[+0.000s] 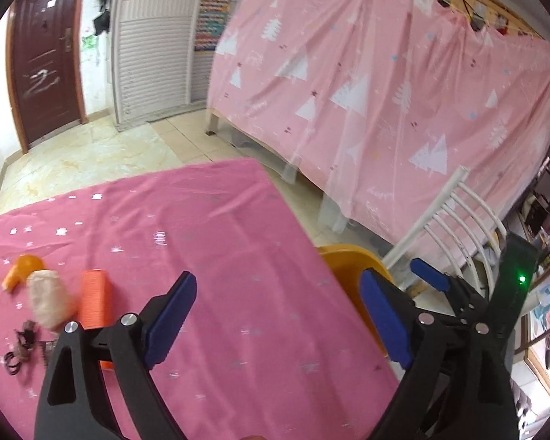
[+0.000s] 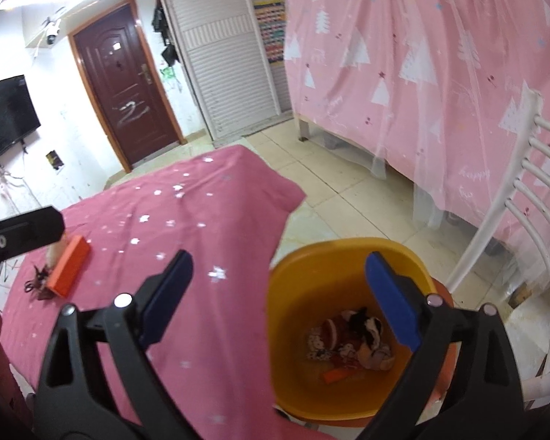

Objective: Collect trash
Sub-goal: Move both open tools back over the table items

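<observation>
A yellow bin (image 2: 348,256) stands off the table's right edge with several scraps of trash (image 2: 352,341) on its bottom. My right gripper (image 2: 278,297) is open and empty, held above the bin's left rim. On the pink tablecloth (image 1: 220,242) at the left lie an orange box (image 1: 94,299), a crumpled pale wad (image 1: 47,302), an orange plastic piece (image 1: 24,269) and dark tangled scraps (image 1: 20,344). My left gripper (image 1: 278,315) is open and empty above the table, to the right of these. The box also shows in the right wrist view (image 2: 68,269).
A white slatted chair (image 2: 524,227) stands right of the bin. A bed draped in a pink tree-print sheet (image 1: 366,91) fills the back right. Tiled floor (image 2: 330,190) lies between table and bed. A brown door (image 2: 124,84) and a wall television (image 2: 5,121) are at the back.
</observation>
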`<state>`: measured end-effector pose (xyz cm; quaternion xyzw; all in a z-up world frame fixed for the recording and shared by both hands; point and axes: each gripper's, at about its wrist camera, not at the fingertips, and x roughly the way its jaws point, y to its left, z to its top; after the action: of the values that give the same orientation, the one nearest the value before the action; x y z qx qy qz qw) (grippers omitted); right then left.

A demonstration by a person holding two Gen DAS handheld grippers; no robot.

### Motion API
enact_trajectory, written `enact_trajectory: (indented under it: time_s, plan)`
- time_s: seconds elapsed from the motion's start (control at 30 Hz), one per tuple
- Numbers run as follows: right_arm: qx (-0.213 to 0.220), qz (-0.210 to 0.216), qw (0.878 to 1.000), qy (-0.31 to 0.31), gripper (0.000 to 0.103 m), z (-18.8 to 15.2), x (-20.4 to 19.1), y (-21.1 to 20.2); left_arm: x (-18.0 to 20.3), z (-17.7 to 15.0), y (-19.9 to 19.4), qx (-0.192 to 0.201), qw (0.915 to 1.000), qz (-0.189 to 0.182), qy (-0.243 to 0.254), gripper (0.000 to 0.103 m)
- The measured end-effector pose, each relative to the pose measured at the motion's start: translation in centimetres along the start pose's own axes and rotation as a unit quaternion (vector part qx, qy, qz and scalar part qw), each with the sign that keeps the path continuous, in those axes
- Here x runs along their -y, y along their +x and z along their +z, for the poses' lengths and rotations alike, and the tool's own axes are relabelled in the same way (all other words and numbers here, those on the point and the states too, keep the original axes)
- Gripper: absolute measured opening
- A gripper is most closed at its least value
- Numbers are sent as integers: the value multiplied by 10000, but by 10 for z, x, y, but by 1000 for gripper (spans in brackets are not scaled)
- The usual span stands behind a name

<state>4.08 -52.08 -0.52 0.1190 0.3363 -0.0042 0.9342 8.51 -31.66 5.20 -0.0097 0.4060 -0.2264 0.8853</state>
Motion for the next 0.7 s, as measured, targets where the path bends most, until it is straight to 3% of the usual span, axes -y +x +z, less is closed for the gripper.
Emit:
enact_trajectory:
  time_s: [0.43, 0.7]
  plan:
    - [-101, 362, 9968, -708, 95, 12, -84, 8, -85, -2, -37, 334, 9948, 830, -478, 86]
    - [-338, 626, 9926, -986, 95, 7, -130, 23, -137, -9, -39, 127, 9886, 1172, -940, 86]
